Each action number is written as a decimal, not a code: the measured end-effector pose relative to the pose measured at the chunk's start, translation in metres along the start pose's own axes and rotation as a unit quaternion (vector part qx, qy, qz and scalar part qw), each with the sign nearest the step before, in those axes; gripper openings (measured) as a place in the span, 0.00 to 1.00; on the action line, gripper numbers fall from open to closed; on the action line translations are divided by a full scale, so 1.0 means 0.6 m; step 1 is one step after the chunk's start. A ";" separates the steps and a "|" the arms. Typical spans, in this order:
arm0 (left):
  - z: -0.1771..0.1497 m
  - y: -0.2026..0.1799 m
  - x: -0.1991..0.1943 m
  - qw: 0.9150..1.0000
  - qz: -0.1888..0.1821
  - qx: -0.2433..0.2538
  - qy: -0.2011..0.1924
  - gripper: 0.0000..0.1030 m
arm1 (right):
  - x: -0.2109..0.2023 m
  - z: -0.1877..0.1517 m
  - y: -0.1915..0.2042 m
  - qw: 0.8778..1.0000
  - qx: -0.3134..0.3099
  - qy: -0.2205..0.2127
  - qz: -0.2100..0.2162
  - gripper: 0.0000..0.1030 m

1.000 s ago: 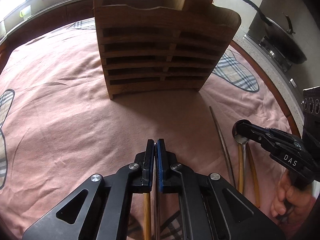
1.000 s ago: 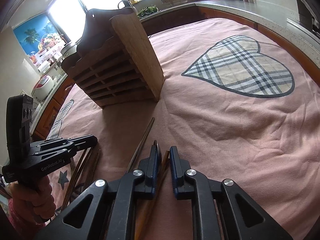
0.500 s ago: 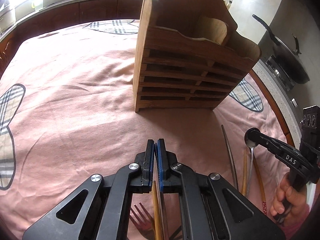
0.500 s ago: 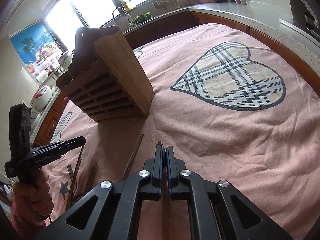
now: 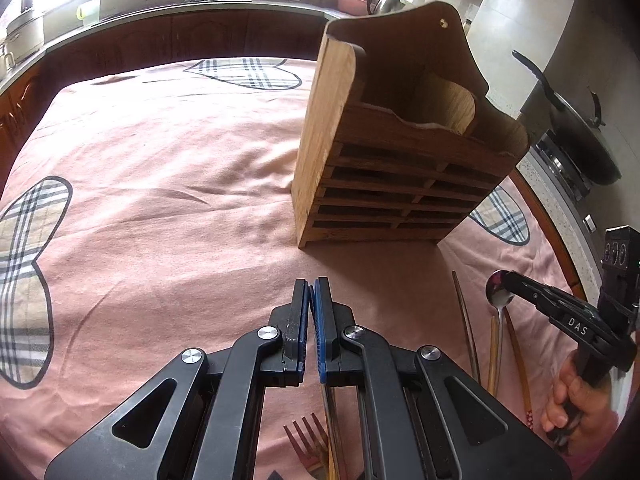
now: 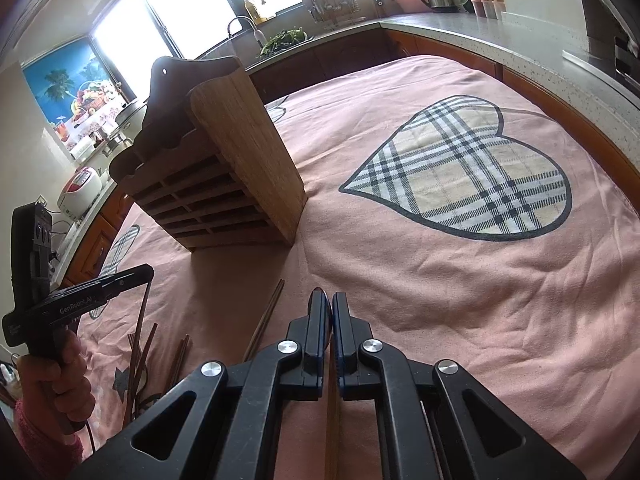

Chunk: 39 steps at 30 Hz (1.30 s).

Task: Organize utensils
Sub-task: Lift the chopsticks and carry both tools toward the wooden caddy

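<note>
A slatted wooden utensil holder [image 5: 404, 160] stands on the pink cloth; it also shows in the right wrist view [image 6: 224, 168]. My left gripper [image 5: 311, 292] is shut on a thin metal utensil handle [image 5: 332, 432] that hangs below the jaws, lifted above the cloth; it shows in the right wrist view [image 6: 148, 270]. My right gripper [image 6: 329, 304] is shut on a metal spoon; its bowl [image 5: 499, 294] shows at the jaw tips [image 5: 505, 277]. A fork [image 5: 306, 444] and chopsticks [image 5: 466, 328] lie on the cloth below.
Loose chopsticks [image 6: 266, 318] and several utensils [image 6: 140, 356] lie between the grippers. The pink cloth with plaid hearts [image 6: 468, 176] covers the table. A wok [image 5: 576, 128] sits on the stove at right. Counters ring the far side.
Both grippers have risen and pulled back from the table. The right gripper closed on the spoon and lifted it. The left view swung left, so the holder now sits right of centre.
</note>
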<state>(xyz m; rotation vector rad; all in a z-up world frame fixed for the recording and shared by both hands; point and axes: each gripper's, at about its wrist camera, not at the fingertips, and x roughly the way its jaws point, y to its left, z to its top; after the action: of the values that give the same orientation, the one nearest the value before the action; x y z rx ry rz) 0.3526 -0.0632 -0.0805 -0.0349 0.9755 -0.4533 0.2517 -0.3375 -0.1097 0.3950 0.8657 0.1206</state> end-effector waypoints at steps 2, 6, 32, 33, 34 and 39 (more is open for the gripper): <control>0.001 0.012 -0.009 1.000 -0.009 -0.012 -0.006 0.03 | -0.001 0.001 0.003 1.000 -0.004 -0.002 -0.002 0.04; 0.000 0.023 -0.039 0.999 -0.007 -0.021 -0.024 0.03 | -0.019 0.003 0.011 1.000 -0.004 -0.023 0.009 0.04; -0.047 -0.010 -0.275 0.986 -0.020 -0.020 -0.163 0.02 | -0.197 0.014 0.107 0.985 -0.080 -0.155 0.011 0.03; -0.050 -0.011 -0.281 0.986 -0.020 -0.020 -0.167 0.02 | -0.202 0.014 0.110 0.984 -0.082 -0.159 0.011 0.03; -0.051 -0.010 -0.286 0.985 -0.021 -0.021 -0.170 0.02 | -0.206 0.015 0.112 0.983 -0.084 -0.162 0.011 0.03; -0.053 -0.007 -0.310 0.982 -0.024 -0.024 -0.188 0.02 | -0.220 0.022 0.123 0.980 -0.086 -0.176 0.016 0.03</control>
<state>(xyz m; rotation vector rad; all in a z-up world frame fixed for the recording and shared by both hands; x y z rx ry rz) 0.2370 0.0101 0.0492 -0.1807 0.6147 -0.4473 0.1802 -0.3080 0.0209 0.2571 0.4950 0.1487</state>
